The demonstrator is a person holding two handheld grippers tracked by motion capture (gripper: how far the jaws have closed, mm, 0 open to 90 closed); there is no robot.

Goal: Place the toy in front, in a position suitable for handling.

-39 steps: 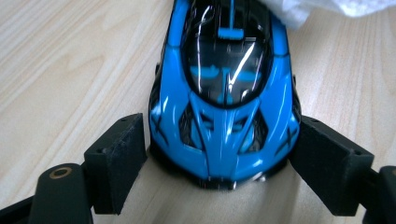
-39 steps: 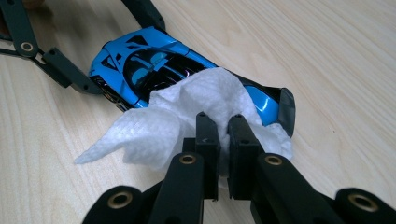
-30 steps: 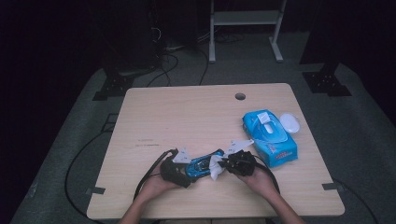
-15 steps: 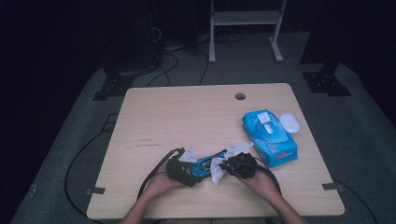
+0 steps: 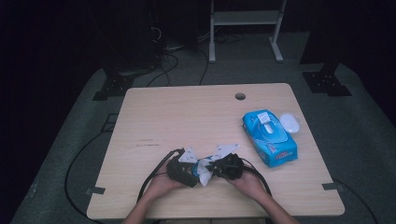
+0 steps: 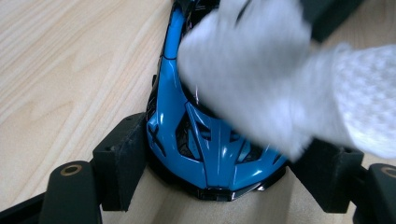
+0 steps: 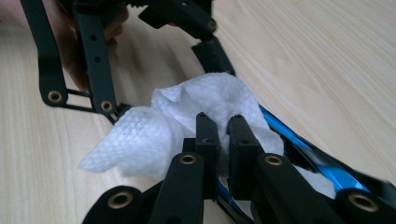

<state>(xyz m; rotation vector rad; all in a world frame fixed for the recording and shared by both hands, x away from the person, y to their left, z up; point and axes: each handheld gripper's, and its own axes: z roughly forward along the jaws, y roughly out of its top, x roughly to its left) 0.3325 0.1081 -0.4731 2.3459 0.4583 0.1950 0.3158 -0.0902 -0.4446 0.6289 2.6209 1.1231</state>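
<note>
Fingers (image 6: 119,161) of the left gripper (image 6: 219,182) are clamping the blue toy car (image 6: 205,149) low on the desk (image 5: 187,116); the right gripper (image 7: 223,140) is pinching a white wipe (image 7: 154,135) against its top. Pressing too hard could be twisting the car loose.

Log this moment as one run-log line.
left gripper: shut on blue toy car | right gripper: shut on white wipe, on car | wipes pack: table right
</note>
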